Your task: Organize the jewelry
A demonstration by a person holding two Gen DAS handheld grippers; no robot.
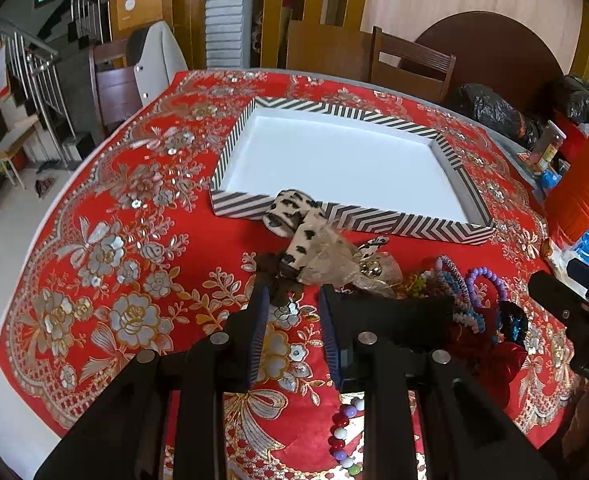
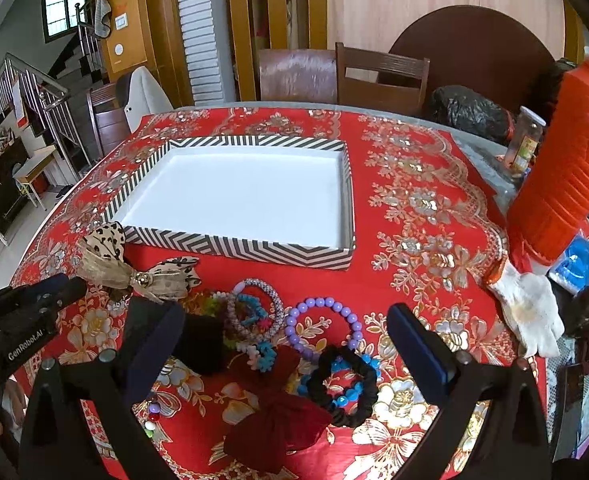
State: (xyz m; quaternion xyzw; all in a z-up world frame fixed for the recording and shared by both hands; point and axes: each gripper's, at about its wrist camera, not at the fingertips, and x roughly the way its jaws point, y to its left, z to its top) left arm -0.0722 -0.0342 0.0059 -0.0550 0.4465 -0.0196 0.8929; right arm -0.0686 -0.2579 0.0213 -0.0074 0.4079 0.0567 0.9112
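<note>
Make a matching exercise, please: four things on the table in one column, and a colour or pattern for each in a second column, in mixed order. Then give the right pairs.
Things:
1. tray
2. bead bracelet
3. scrunchie
4. bow

Looks:
A. black
B. leopard print with sheer beige ribbon
C. black and white stripes outside, white inside
D. purple

Pairs: 1-C, 2-D, 3-A, 4-B
</note>
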